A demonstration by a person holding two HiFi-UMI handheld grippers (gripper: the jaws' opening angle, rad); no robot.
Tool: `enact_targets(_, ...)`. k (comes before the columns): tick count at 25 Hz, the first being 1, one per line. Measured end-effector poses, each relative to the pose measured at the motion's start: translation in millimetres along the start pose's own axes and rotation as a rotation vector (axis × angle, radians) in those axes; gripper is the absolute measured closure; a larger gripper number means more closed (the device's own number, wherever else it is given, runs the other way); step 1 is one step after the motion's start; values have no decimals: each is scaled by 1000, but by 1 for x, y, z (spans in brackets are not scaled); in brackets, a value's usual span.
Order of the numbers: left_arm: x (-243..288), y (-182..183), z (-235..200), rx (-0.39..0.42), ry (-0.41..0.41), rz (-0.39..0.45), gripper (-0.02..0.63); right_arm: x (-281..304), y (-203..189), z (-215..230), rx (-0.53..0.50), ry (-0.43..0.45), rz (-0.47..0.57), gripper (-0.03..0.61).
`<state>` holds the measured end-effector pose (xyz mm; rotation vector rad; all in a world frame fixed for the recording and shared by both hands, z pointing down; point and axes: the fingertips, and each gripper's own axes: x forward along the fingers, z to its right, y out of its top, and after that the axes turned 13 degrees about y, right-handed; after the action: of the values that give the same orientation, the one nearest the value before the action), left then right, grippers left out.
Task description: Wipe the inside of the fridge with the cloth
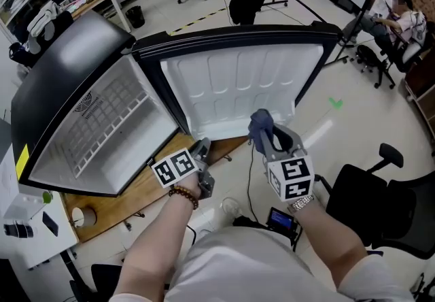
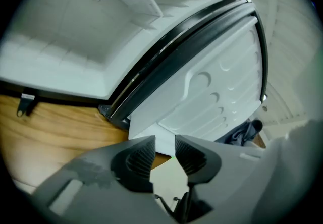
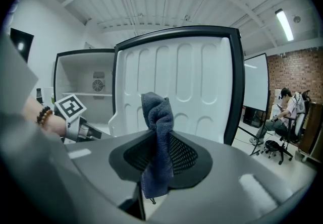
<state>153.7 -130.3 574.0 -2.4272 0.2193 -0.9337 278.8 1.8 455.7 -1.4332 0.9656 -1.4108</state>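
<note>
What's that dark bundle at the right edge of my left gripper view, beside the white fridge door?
Observer: It's a dark blue cloth. The right gripper view shows the right claw shut on it.
Operator: Is it inside the fridge?
Observer: No. The head view shows it in front of the open door, with the compartment off to the left.
Operator: Is anyone else around?
Observer: Yes. In the right gripper view, a person sits by a brick wall.

The left gripper [image 2: 164, 143], jaws apart, faces the white fridge door [image 2: 217, 92] at its lower corner, beside a wooden surface [image 2: 55, 127].
</note>
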Motion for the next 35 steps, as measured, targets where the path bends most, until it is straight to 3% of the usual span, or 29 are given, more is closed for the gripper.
enact_targets(5, 11, 3, 3, -116, -53, -2, 495, 14, -4, -33, -24, 91, -34, 500)
enact_targets(10, 4, -8, -7, -101, -43, -15, 492, 47, 9, -69, -19, 200, -40, 500)
enact_targets(18, -29, -10, -51, -85, 46, 10, 492, 114, 10, -120, 51, 331, -80, 500)
enact_targets(25, -43, -1, -70, -84, 80, 44, 493, 146, -15, -114, 100, 311, -156, 500)
enact_targets(35, -38, 0, -58, -1, 60, 37, 493, 139, -36, -87, 116, 236, -188, 500)
